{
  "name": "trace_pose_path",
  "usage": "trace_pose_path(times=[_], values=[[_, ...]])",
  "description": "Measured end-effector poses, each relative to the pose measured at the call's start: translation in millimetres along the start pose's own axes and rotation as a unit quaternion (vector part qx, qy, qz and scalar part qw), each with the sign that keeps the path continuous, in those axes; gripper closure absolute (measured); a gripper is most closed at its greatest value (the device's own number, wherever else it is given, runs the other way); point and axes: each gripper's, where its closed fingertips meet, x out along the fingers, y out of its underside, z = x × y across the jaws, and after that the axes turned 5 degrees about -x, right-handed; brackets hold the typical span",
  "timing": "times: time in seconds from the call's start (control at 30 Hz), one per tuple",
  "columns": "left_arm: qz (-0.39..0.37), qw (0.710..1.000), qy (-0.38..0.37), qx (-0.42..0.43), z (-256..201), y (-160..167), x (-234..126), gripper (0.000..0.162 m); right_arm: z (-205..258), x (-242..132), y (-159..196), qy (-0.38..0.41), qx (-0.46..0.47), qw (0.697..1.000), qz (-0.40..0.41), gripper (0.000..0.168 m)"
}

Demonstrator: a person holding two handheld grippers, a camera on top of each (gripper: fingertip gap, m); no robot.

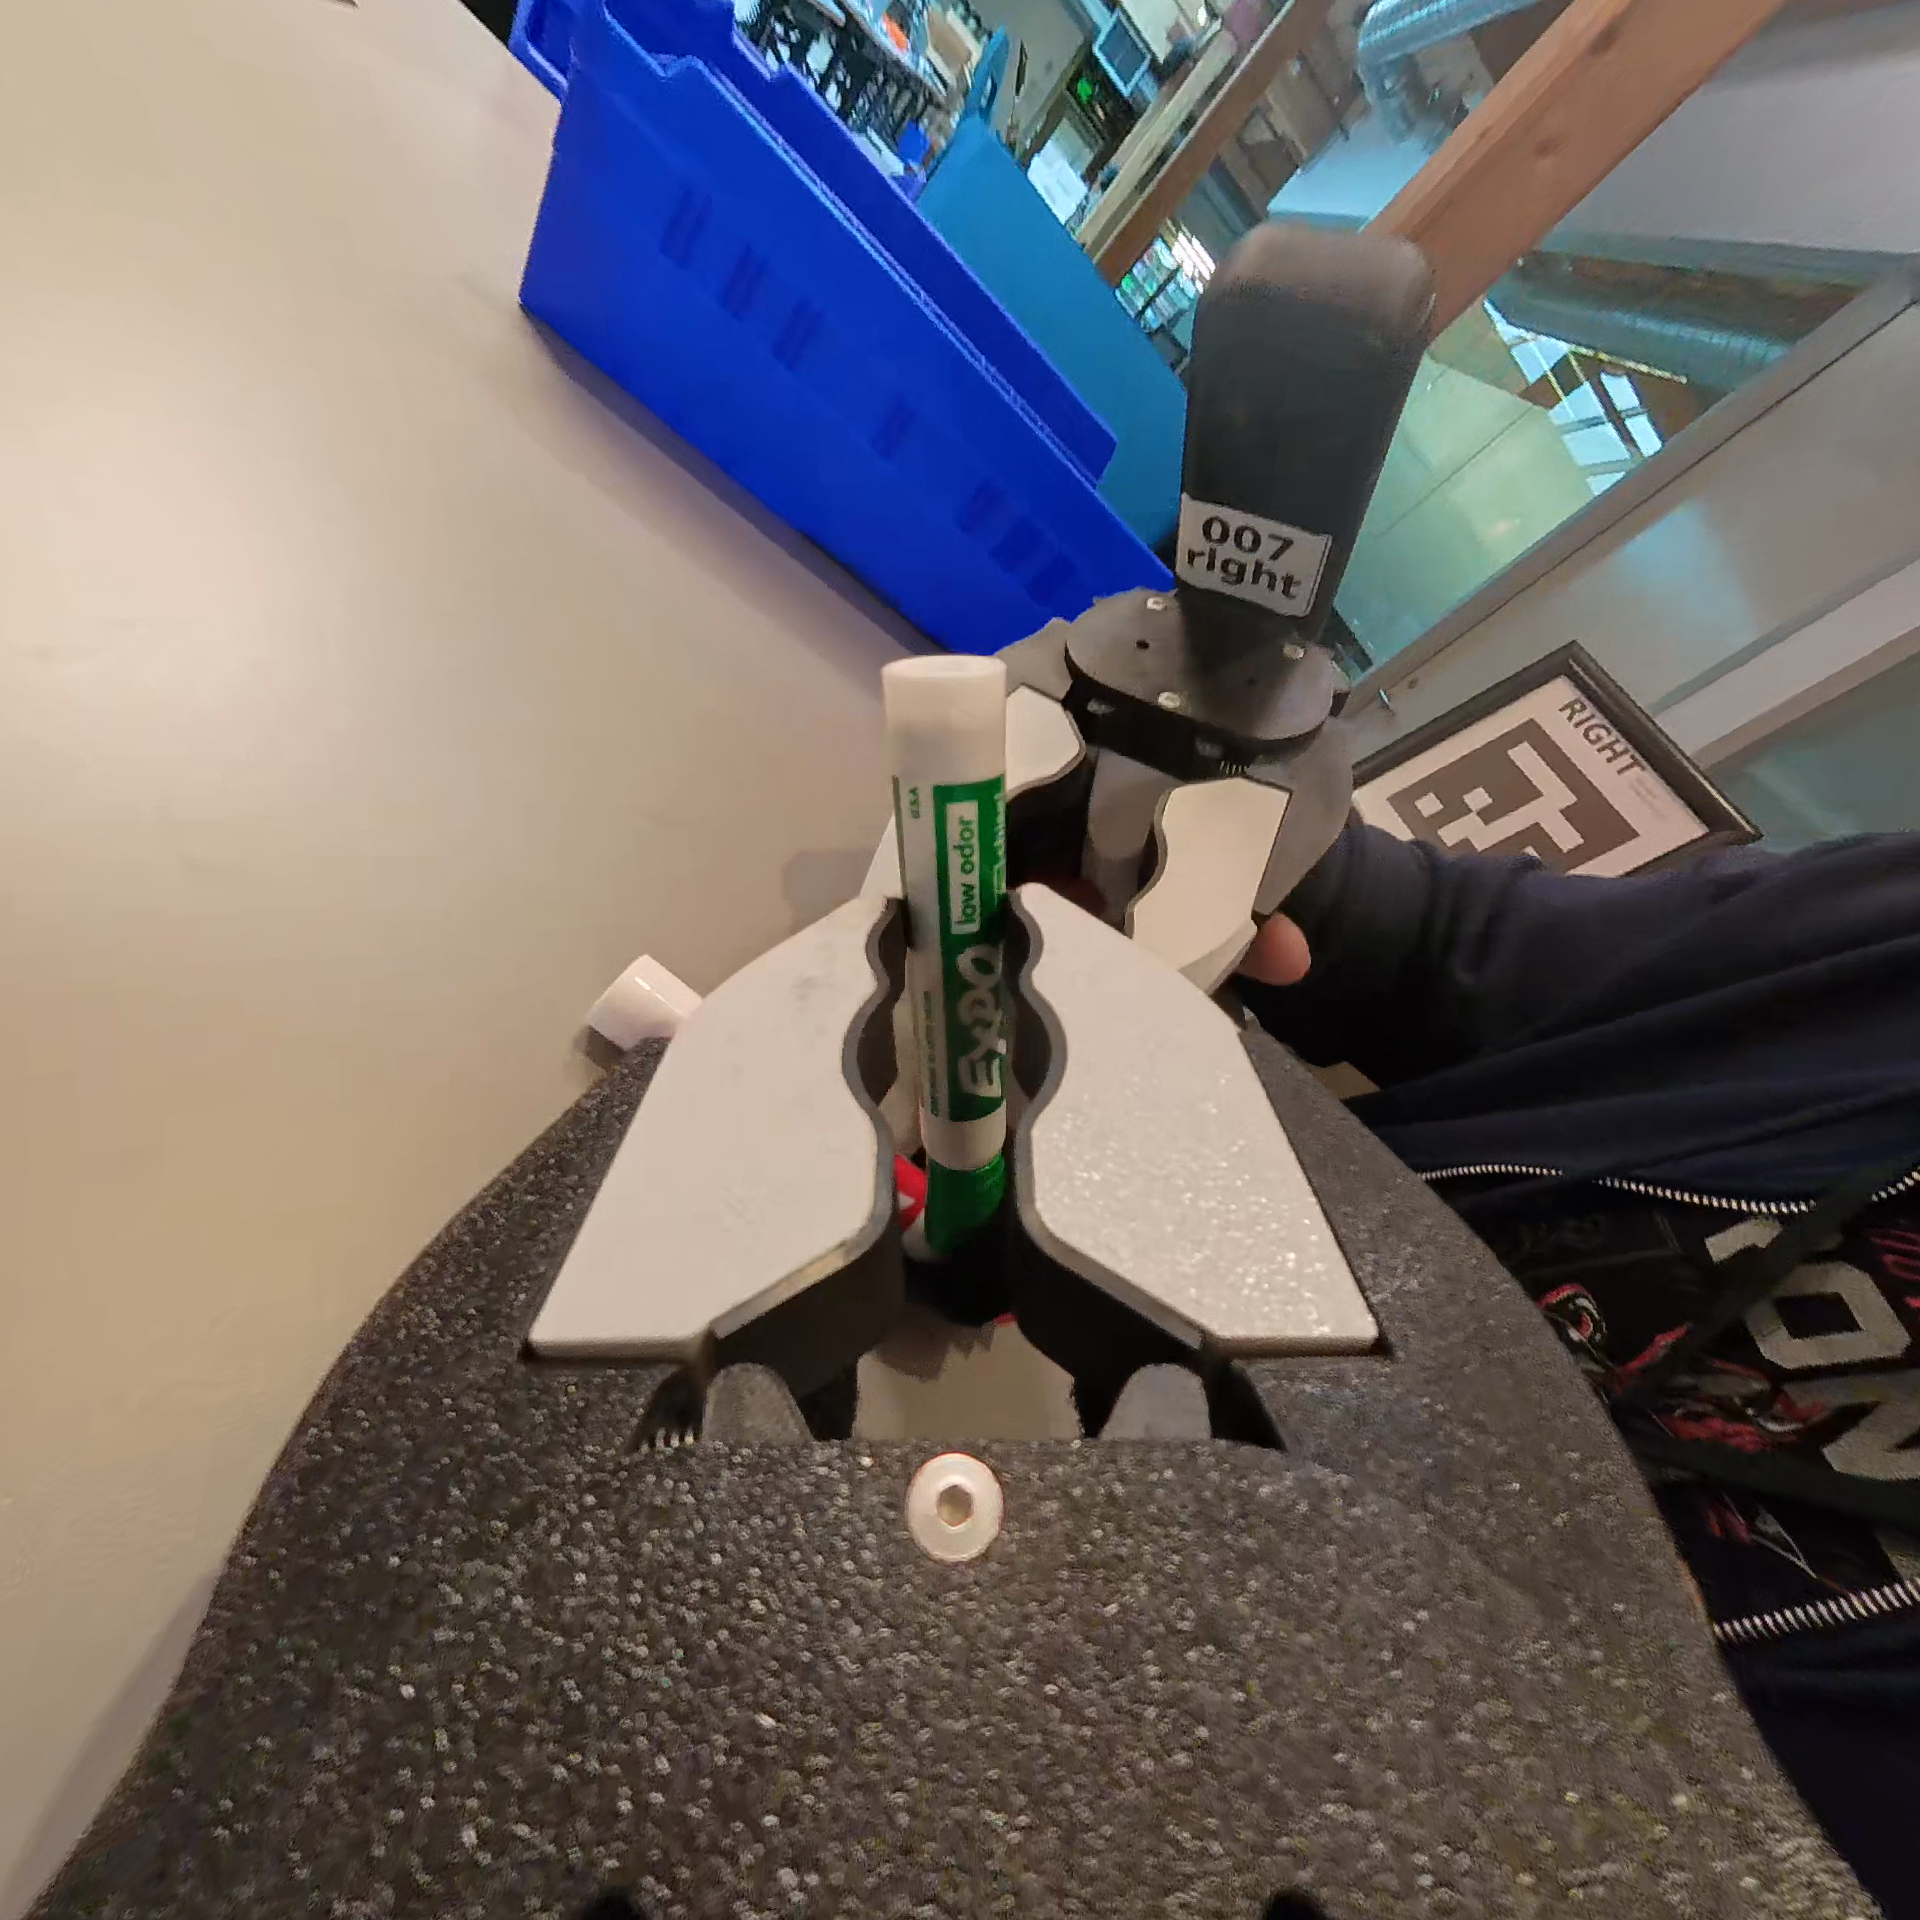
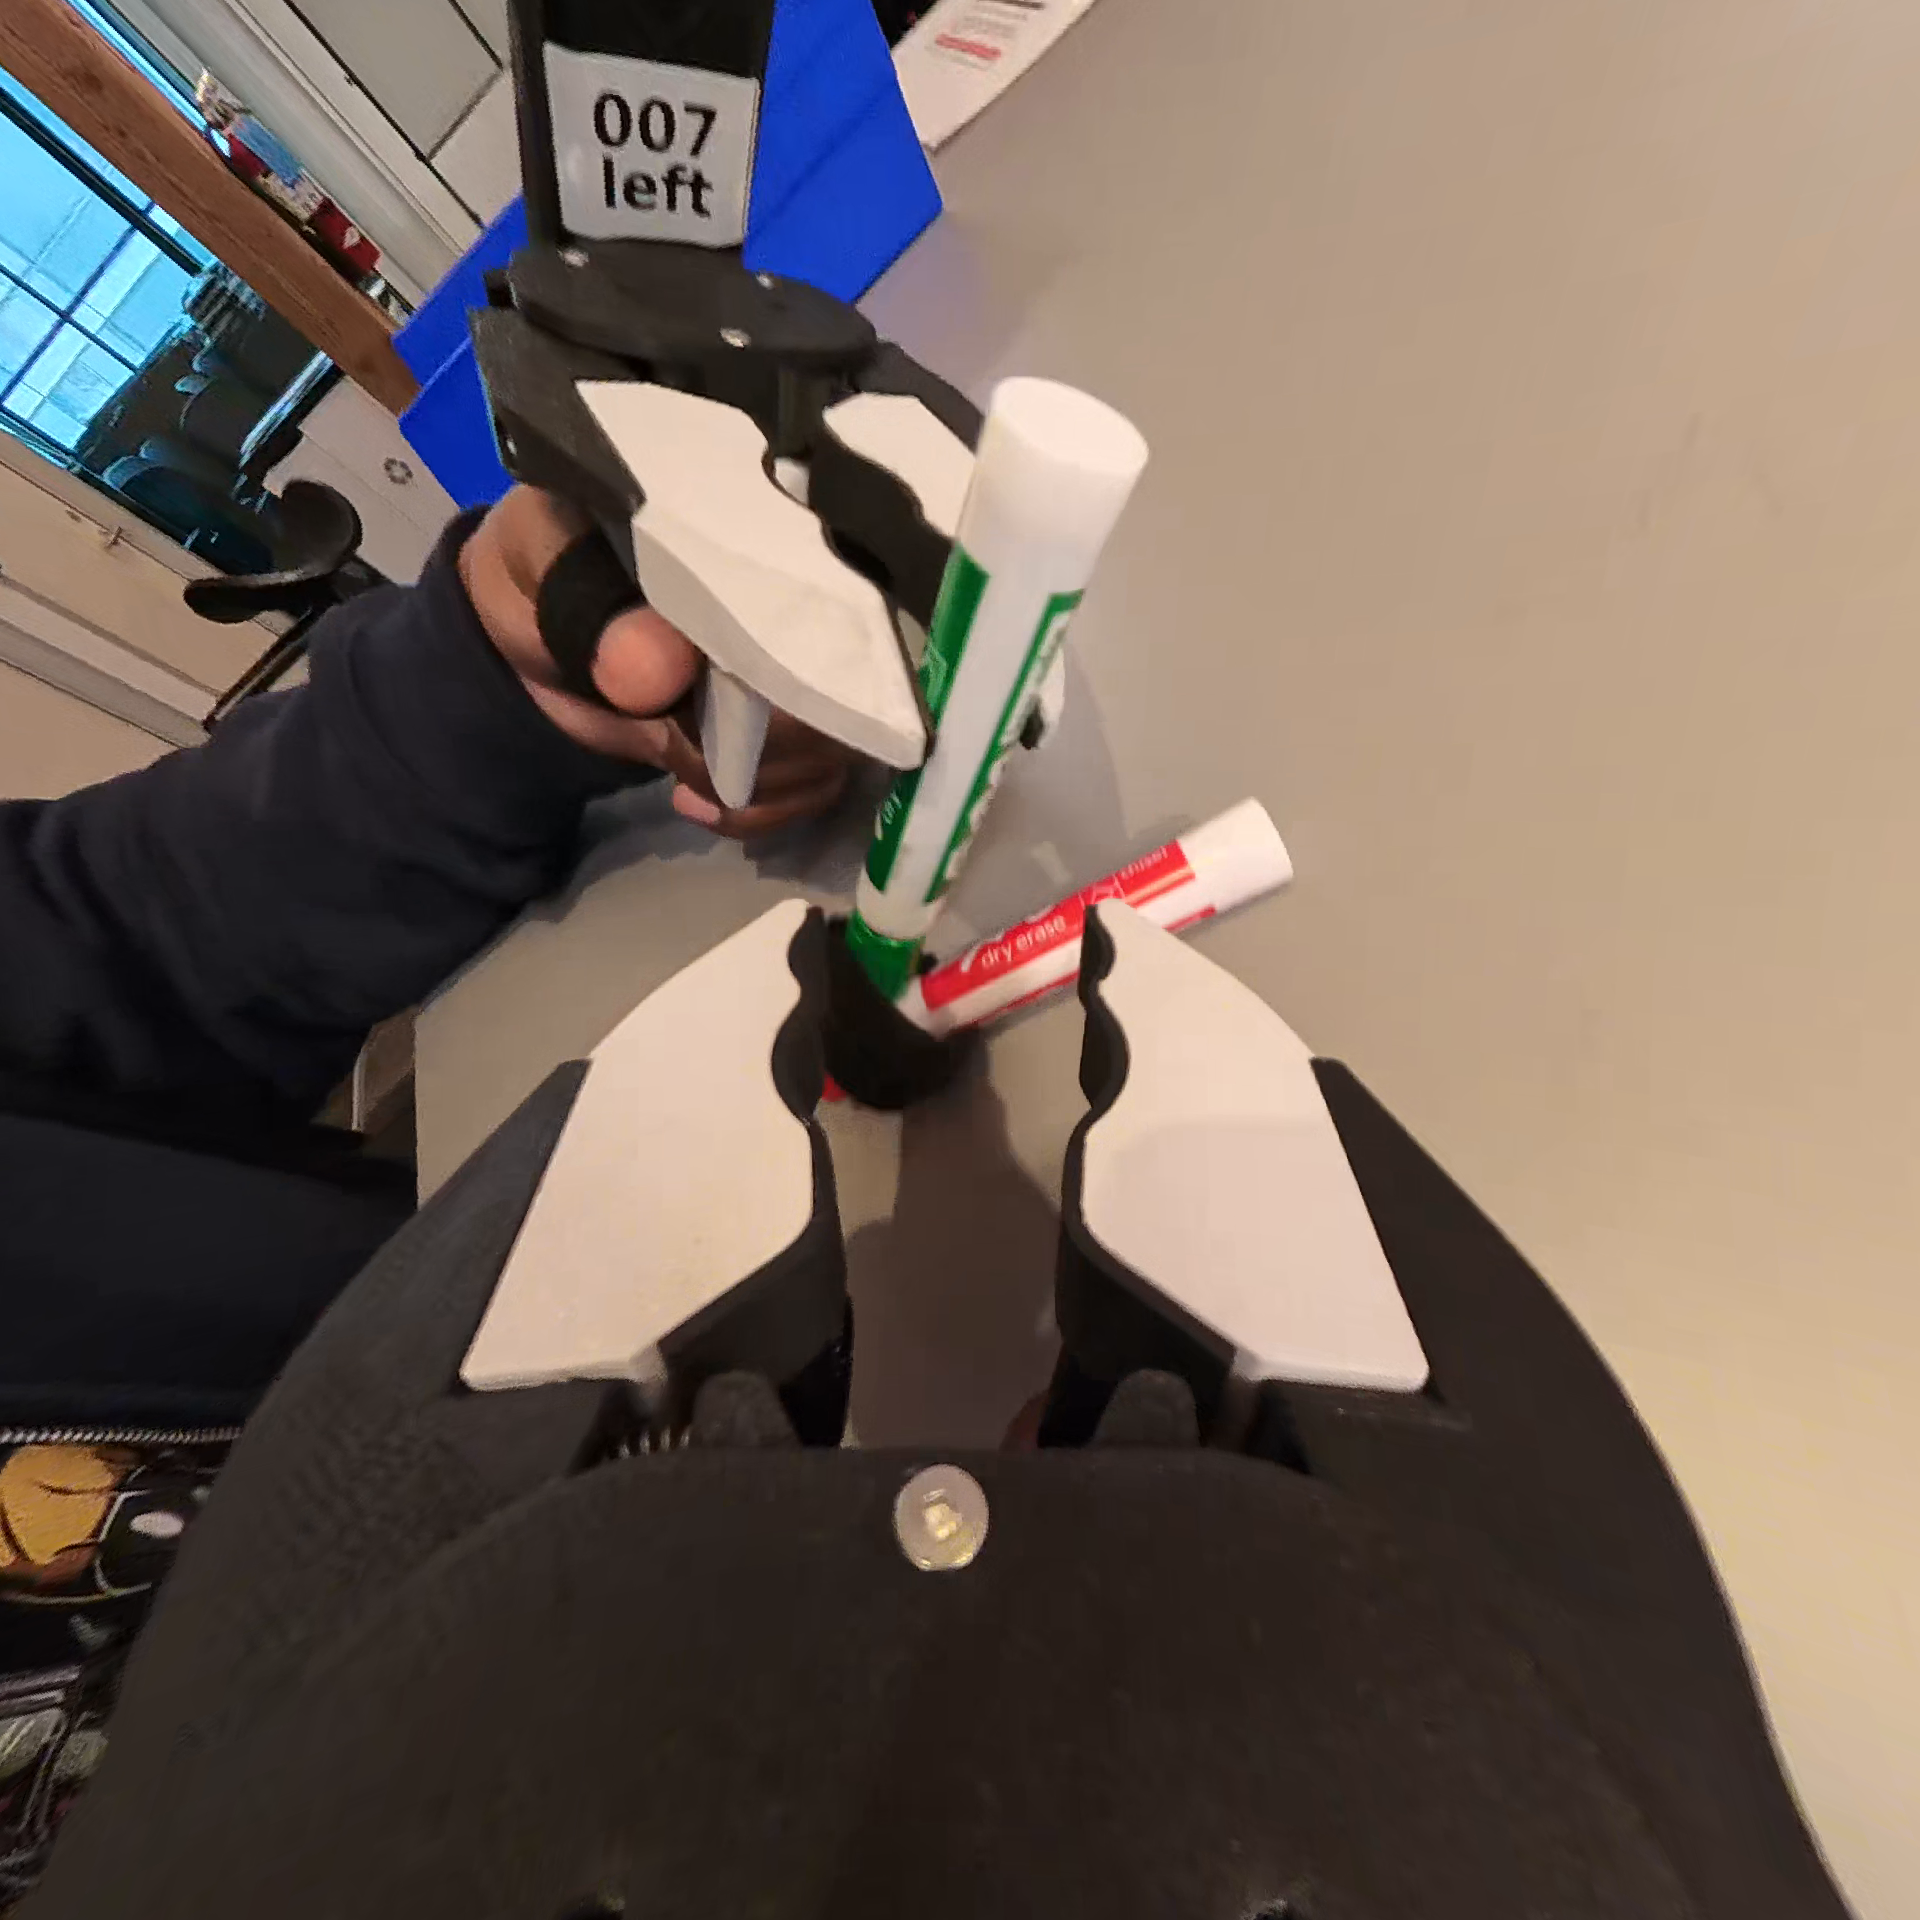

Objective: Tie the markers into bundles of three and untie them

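Note:
My left gripper is shut on a green-labelled marker and holds it tilted, white end up, above the table. It also shows in the right wrist view, where the green marker has its green cap end down. A black band-like thing sits at that low end; I cannot tell what it is. A red-labelled marker lies on the table behind it. My right gripper is open and empty, its tips on either side of the green cap and the black thing. It also shows facing my left gripper.
A blue plastic bin stands on the grey table beyond the grippers. A white marker end lies on the table beside my left finger. A framed black-and-white tag stands at the right. A person's dark sleeves reach in. My left and right fingertips are right by each other.

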Motion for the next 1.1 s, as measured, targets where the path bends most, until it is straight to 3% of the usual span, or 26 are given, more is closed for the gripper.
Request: trace_pose_path(times=[0.1,0.27,0.37,0.47,0.57,0.7,0.87,1.0,1.1], values=[[-0.033,0.999,-0.009,0.018,-2,-9,0,0.144,1,7,-15,-0.003,-0.007,0.999,-0.035,0.126],[-0.069,0.997,0.023,0.037,-23,-17,4,0.144,13,4,-30,-0.046,-0.001,0.996,-0.078,0.148],[-0.08,0.996,0.043,0.027,-31,-21,4,0.142,10,-14,-35,-0.007,-0.025,0.996,-0.084,0.151],[-0.065,0.997,-0.007,0.036,-18,-20,0,0.126,1,-55,-46,0.063,-0.052,0.992,-0.093,0.15],[0.028,0.989,-0.136,0.054,17,1,-4,0.116,-8,-108,-50,0.157,-0.084,0.982,-0.068,0.15],[0.12,0.955,-0.258,0.089,48,25,-13,0.112,-36,-207,-47,0.328,-0.146,0.933,0.0,0.15],[0.184,0.939,-0.28,0.072,58,48,-11,0.112,-112,-328,-3,0.456,-0.037,0.884,0.097,0.15],[0.2,0.933,-0.289,0.081,57,50,-10,0.114,-153,-334,55,0.413,0.06,0.894,0.163,0.15],[0.218,0.92,-0.31,0.099,58,52,-8,0.115,-173,-327,83,0.422,0.069,0.877,0.218,0.15]])
